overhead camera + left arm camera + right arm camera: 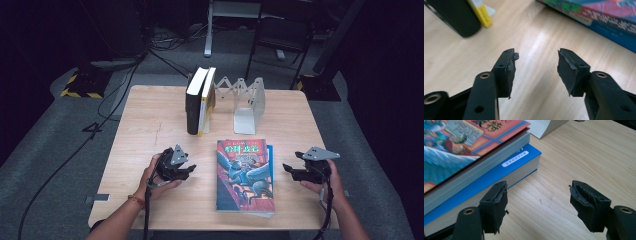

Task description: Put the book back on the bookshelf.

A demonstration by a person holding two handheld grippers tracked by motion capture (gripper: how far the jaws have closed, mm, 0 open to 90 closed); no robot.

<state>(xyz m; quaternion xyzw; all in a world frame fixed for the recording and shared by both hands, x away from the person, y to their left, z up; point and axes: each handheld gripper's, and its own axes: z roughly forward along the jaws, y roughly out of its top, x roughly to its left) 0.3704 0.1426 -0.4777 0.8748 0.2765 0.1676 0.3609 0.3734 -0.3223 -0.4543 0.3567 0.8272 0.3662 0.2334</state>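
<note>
1. Your target is the stack of two books lying flat near the front middle of the wooden table [150, 125]: the illustrated book [243, 172] on top and the blue book [486, 176] beneath it, its edge sticking out on the right.
2. Your left gripper [186, 171] sits low just left of the stack; its jaws stand apart with bare table between them and nothing held.
3. Your right gripper [290, 170] waits just right of the stack, jaws also apart and empty, facing the blue book's page edge.
4. Expect these books to be thick, stiff and fairly heavy, with glossy covers that will probably slip against the worn pads [499, 205].
5. Take the top book by its long edges, one gripper at each side, biting across the full thickness near the middle so it does not sag or fan open.
6. The likely destination is the row by the metal bookend [248, 107], where a black book [194, 102] and a yellow-spined book [206, 102] stand upright at the table's far side.
</note>
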